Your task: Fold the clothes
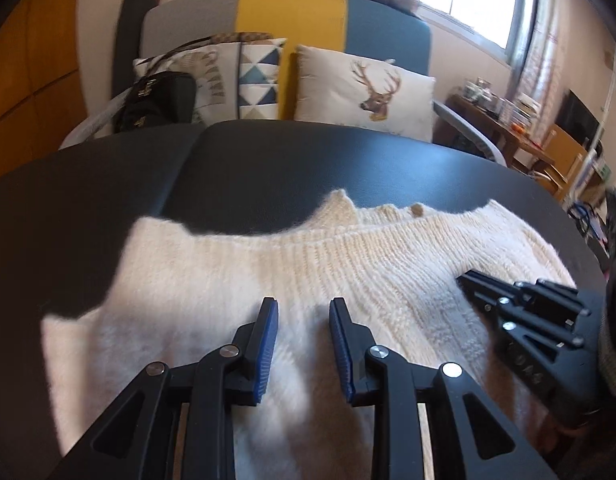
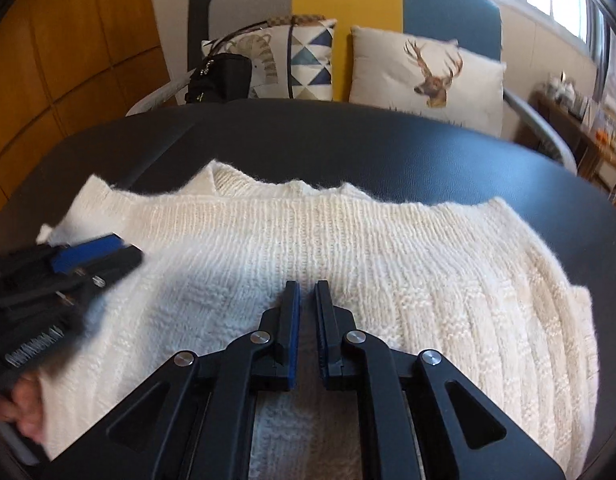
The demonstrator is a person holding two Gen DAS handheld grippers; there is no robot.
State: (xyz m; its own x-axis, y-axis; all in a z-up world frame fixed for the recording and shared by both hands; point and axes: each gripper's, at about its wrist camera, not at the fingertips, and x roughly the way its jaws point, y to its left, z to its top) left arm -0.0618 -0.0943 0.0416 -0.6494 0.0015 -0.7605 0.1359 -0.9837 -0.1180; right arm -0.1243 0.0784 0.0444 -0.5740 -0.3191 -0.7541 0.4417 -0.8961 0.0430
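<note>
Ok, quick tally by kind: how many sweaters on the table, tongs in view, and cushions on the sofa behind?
Sweaters: 1, the cream sweater
Tongs: 2, left tongs and right tongs
Cushions: 3, striped-print cushion, triangle cushion, deer cushion
Total: 6

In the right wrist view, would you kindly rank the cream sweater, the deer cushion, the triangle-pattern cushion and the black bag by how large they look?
1. cream sweater, by far the largest, though nearest the camera.
2. deer cushion.
3. triangle-pattern cushion, partly hidden.
4. black bag, smallest, but only narrowly below the triangle cushion.
</note>
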